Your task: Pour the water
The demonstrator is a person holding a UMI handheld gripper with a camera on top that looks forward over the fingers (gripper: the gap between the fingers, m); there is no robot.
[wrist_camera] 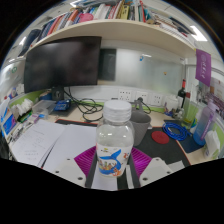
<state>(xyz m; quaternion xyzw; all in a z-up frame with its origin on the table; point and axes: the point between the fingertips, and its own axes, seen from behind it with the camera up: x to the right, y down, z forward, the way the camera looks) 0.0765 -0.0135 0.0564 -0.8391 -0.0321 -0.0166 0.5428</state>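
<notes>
On a cluttered desk (60, 135) below a dark monitor (62, 62) at upper left, the gripper (112, 161) clamps a capped water bottle (114, 140) between both pink pads (86, 160).

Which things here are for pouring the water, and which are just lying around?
For the job:
- bottle, clear with a white cap, between the fingers of the hand-held gripper, both pink pads against its sides

Just lying about:
- monitor
- papers
- blue cable
- books on the shelf
</notes>
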